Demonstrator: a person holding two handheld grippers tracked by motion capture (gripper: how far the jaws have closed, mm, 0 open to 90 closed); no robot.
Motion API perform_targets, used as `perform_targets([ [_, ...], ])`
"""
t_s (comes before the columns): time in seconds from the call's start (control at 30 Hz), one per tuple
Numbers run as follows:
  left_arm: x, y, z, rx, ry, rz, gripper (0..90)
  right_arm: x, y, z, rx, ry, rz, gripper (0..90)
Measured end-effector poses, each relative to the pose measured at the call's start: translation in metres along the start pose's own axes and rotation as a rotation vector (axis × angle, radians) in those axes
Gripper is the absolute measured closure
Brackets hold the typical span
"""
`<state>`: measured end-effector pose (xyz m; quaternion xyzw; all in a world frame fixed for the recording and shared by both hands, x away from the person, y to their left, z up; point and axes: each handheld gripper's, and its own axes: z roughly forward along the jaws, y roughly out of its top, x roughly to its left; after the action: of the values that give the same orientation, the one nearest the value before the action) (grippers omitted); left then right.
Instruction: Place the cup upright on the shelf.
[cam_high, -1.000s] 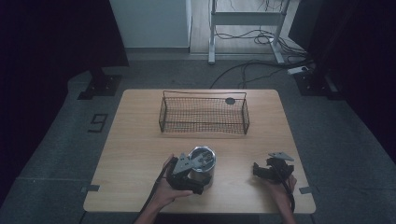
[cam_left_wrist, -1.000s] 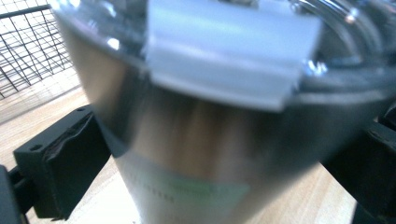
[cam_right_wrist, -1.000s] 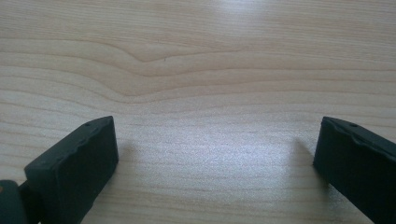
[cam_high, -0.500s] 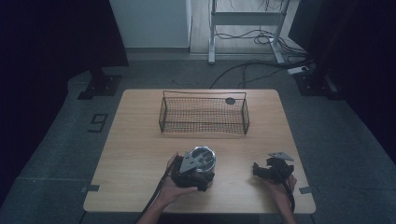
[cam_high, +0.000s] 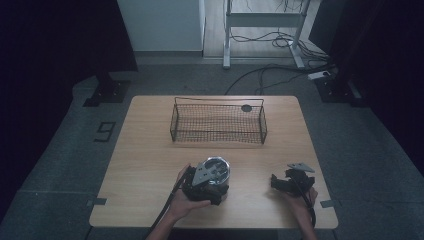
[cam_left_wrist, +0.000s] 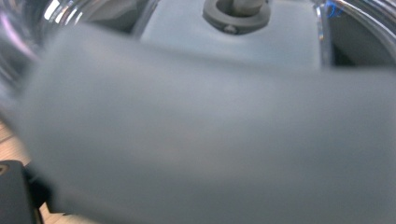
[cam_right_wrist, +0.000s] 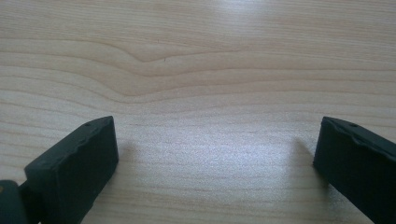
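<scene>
Left gripper (cam_high: 212, 181) against a shiny round metal thing (cam_high: 218, 169), jaw spread hidden by blur, right gripper (cam_high: 281, 182) wide open, empty, over bare table (cam_right_wrist: 196, 70), basket (cam_high: 218, 121) well ahead

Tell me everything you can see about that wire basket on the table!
The wire basket is a long, low box of dark, thin metal mesh with an open top and a thicker rim wire. It stands upright on the far half of the wooden table, lengthwise across it. Through the mesh you can see the wood beneath, so it looks empty. A small dark round spot shows by its far right corner. Nothing touches it except the table; both grippers are nearer the person.
</scene>
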<state>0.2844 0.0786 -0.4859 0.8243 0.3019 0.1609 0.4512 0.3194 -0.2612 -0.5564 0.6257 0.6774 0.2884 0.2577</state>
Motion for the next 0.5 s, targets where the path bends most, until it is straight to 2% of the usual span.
perform_targets([
  [0.1, 0.001, 0.0, -0.001, -0.005, 0.008, 0.004, 3.9, 0.0, 0.0, 0.0, 0.0, 0.0, -0.001, 0.0],
  [0.5, 0.012, 0.005, -0.014, -0.039, 0.041, -0.022, 4.0, -0.003, 0.0, 0.0, -0.002, 0.004, -0.005, 0.1],
])
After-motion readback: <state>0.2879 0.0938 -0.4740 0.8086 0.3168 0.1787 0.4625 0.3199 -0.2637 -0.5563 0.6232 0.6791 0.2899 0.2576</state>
